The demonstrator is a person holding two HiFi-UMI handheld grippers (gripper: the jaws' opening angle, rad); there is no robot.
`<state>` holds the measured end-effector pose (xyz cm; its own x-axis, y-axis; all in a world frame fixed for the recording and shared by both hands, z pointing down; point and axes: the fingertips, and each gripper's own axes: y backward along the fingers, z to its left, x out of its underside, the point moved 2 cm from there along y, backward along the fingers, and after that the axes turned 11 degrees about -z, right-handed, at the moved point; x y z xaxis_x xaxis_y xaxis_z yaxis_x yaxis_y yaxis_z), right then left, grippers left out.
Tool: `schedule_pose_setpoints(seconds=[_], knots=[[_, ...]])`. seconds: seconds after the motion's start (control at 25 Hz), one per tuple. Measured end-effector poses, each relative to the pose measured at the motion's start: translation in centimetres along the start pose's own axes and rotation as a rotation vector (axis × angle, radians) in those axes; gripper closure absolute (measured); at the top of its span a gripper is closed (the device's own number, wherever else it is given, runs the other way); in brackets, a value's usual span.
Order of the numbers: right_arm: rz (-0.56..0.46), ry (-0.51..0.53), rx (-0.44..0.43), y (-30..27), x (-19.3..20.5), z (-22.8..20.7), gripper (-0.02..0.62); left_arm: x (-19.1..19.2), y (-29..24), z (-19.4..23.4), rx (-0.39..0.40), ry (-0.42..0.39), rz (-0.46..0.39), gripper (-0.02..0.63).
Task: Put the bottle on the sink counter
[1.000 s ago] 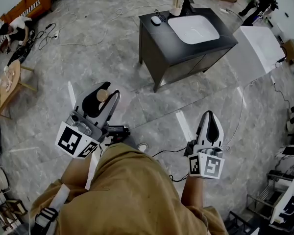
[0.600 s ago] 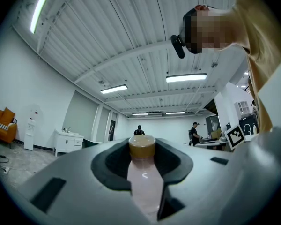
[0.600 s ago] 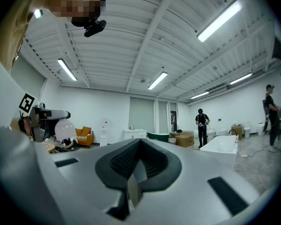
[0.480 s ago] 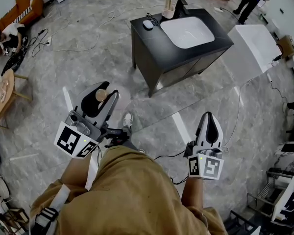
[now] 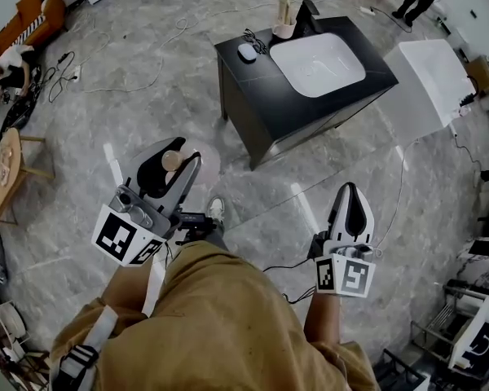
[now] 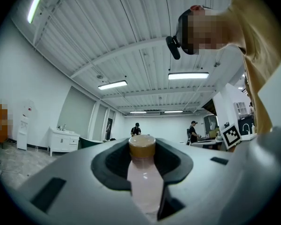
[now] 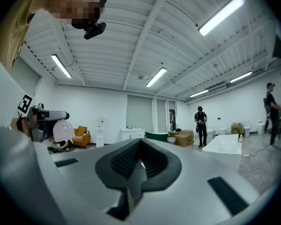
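Left tongs (image 5: 176, 155) clamped on the pink bottle (image 6: 141, 177), cap pointing forward, gripped round the body, likely for a steady carry. It is well apart from the sink table (image 5: 379, 55), far right. Right tongs (image 5: 350, 192) together, empty, spare. Placing not yet done.

Loose tan shirt (image 5: 220, 316), white shoe (image 5: 216, 211)

Grey stone floor (image 5: 171, 125) (glossy), white bathtub (image 5: 424, 84), apparently.
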<state>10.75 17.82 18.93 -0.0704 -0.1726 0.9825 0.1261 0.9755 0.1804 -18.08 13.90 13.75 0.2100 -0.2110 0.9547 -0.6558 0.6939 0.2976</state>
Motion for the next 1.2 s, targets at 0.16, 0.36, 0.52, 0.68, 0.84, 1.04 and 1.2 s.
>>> schedule_pose_setpoints(seconds=[0.16,0.36,0.52,0.68,0.84,1.04,1.2], knots=[[0.004,0.012,0.027,-2.8,-0.1,0.5,0.591,0.2,-2.3,2.8,0.032,0.011,0.006,0.48],[0.016,0.04,0.067,-5.5,-0.3,0.7,0.591,1.0,-4.8,5.7,0.074,0.034,0.005,0.48],[0.019,0.063,0.098,-7.5,-0.5,0.5,0.591,1.6,-6.8,7.4,0.106,0.053,0.003,0.48],[0.025,0.072,0.131,-8.9,-0.5,0.4,0.591,2.2,-8.2,8.8,0.133,0.078,0.003,0.48],[0.031,0.079,0.151,-10.0,-0.4,0.1,0.591,2.8,-9.7,9.7,0.155,0.094,0.0,0.48],[0.025,0.083,0.158,-11.1,-0.3,-0.8,0.591,3.5,-11.2,10.0,0.161,0.092,0.001,0.48],[0.02,0.081,0.127,-13.0,-0.3,-2.0,0.591,4.4,-12.6,9.4,0.148,0.077,0.008,0.48]])
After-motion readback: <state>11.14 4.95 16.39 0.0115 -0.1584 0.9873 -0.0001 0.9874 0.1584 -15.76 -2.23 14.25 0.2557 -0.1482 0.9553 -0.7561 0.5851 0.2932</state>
